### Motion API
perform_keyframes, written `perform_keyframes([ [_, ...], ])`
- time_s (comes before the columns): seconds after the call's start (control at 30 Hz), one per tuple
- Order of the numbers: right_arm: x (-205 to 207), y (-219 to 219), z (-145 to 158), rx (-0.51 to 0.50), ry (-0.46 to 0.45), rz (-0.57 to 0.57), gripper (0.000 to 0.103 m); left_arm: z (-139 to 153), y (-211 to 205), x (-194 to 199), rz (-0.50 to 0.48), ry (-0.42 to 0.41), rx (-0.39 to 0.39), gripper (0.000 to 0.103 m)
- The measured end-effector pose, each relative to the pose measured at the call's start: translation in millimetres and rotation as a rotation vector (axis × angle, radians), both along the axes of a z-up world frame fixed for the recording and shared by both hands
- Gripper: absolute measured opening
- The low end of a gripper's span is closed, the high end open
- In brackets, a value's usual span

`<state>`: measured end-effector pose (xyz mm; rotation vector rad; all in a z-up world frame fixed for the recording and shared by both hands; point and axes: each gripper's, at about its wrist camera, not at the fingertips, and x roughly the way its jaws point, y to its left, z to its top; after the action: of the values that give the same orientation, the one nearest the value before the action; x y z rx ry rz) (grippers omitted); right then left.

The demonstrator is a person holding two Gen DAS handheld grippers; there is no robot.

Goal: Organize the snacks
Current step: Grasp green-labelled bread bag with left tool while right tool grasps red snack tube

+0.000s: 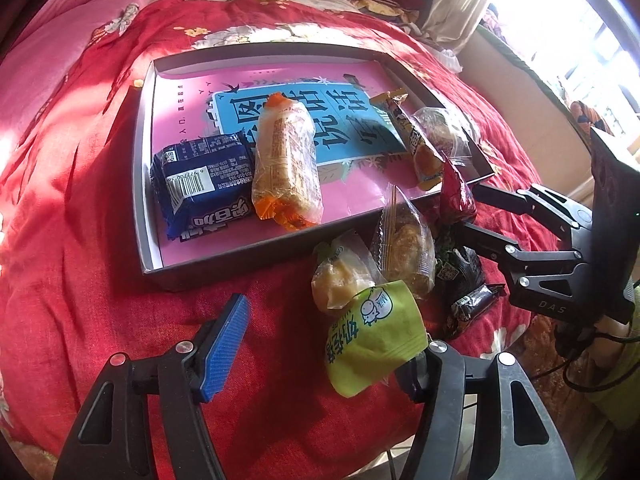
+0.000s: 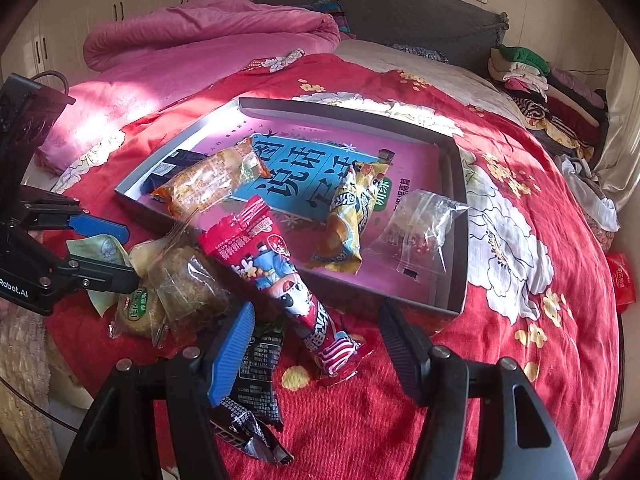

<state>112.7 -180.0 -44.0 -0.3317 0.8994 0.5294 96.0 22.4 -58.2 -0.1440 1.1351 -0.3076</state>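
Note:
A shallow grey tray [image 1: 256, 256] lies on the red bedspread. It holds a blue packet [image 1: 200, 188], an orange-ended clear packet [image 1: 286, 160], a yellow packet [image 1: 420, 148] and a clear bag [image 2: 420, 220]. In front of the tray lies a loose pile of snacks. My left gripper [image 1: 320, 352] is open; a green packet [image 1: 372, 336] rests against its right finger, well away from the blue pad [image 1: 228, 344]. My right gripper [image 2: 316, 354] is open astride a long red packet [image 2: 276, 272], whose top leans on the tray rim [image 2: 460, 216]. Neither pad presses on it.
The pile also holds a yellow cake in clear wrap [image 1: 340, 276], a brown pastry [image 1: 408, 248] and a black packet [image 2: 256, 364] beside the right gripper's blue pad. A pink quilt [image 2: 208, 40] is bunched at the back left, folded clothes [image 2: 536, 76] at the back right.

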Motion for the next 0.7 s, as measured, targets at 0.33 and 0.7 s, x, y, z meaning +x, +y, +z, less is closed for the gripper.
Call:
perform_keyframes([
  [0.33, 13.1, -14.4, -13.0, 0.015, 0.076, -0.064, 0.048, -4.0, -0.5, 3.9, 0.017, 0.011, -0.002, 0.067],
  [0.7, 17.7, -7.2, -23.7, -0.009, 0.102, -0.050, 0.034, -15.3, -5.0, 16.0, 0.046, 0.033, -0.023, 0.053],
])
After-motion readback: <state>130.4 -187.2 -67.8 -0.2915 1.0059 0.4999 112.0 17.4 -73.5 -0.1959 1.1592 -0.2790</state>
